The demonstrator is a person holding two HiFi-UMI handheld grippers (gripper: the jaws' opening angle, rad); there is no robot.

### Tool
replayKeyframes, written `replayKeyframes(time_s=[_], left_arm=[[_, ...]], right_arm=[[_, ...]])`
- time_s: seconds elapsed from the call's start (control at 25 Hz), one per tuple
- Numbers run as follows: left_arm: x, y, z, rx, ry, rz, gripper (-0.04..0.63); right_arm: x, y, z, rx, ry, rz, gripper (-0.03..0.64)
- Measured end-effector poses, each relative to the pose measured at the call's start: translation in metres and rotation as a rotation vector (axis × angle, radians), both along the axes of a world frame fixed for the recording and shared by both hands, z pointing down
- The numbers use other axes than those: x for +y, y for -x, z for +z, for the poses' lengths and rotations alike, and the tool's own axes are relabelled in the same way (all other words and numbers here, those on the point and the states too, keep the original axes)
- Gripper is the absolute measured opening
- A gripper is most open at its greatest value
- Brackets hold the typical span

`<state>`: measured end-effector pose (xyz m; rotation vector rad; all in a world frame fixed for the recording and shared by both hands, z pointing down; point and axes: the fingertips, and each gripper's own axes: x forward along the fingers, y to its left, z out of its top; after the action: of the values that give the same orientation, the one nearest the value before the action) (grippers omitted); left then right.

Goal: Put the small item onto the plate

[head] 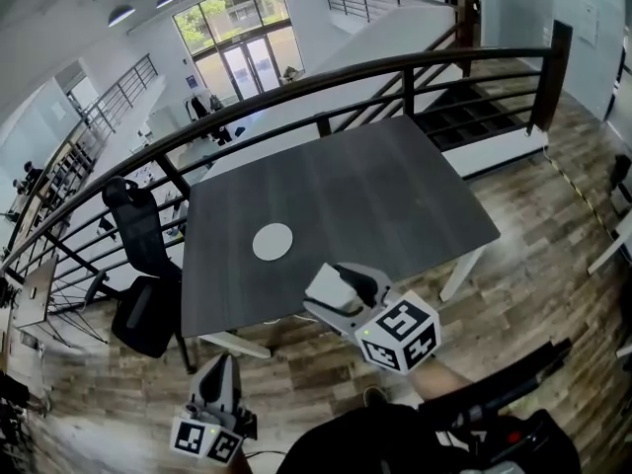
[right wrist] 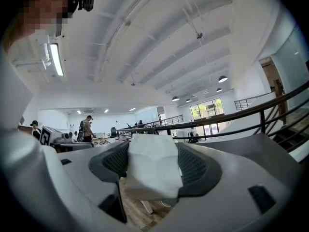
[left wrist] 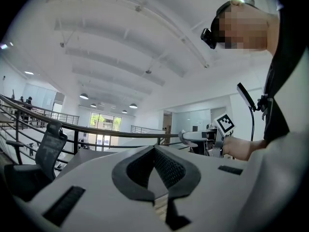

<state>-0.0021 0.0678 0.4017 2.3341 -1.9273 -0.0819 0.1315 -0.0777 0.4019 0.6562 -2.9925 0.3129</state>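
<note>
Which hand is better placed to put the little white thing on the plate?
Right. The right gripper clamps the white block just short of the white plate; the left gripper is shut, empty and farther back over the floor.

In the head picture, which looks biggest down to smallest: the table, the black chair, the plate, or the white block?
1. table
2. black chair
3. plate and white block: about alike. The block is nearer the camera, so I won't rank them.
</note>
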Motion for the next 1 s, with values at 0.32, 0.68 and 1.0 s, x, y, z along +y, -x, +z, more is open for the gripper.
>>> replayKeyframes(time_s=[0.32,0.68,1.0], left_arm=[[-0.036,-0.009,0.007,-0.017,0.043,-0.028,0.003],[-0.064,0.006,0.013,0.009,0.039,0.006,0.003],[-0.083,0.065,0.006,0.021,0.004,0.041,0.003]], right_arm=[[-0.034,-0.011,0.017,-0.009,0.039,-0.031,0.319],[-0.058,0.007,0.023,0.013,0.038,-0.008,0.319],[-0.073,0.051,0.011,0.025,0.010,0.050,0.319]])
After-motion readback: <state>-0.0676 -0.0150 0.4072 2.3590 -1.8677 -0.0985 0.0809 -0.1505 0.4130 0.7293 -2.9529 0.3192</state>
